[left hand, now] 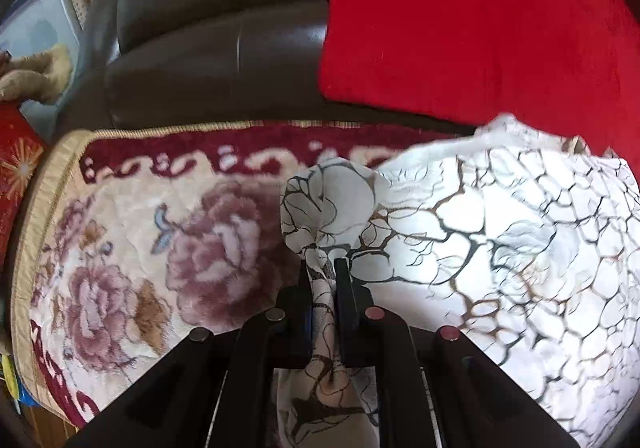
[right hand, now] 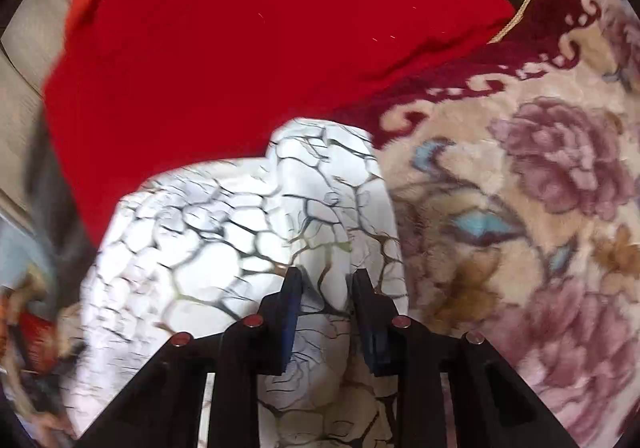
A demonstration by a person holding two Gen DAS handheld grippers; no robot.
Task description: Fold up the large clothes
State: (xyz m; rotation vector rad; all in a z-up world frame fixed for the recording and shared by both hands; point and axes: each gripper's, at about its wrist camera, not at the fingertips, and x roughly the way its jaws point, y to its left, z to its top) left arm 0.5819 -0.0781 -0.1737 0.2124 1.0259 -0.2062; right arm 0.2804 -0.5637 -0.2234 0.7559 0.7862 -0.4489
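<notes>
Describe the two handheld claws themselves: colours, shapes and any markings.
Both are alike. The left claw and the right claw each have two flat black fingers with blue pads on the inner faces, carried on angular black linkage bars. Round pivot pins cap the bars: reddish on most, grey on two of the left claw's. No cables, sleeves or hands show.

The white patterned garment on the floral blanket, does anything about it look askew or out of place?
The white patterned garment lies rumpled, not flat, on the floral blanket, with one end against the red cloth. The left gripper has bunched a fold into a twisted ridge. Nothing looks torn or spilled.
</notes>
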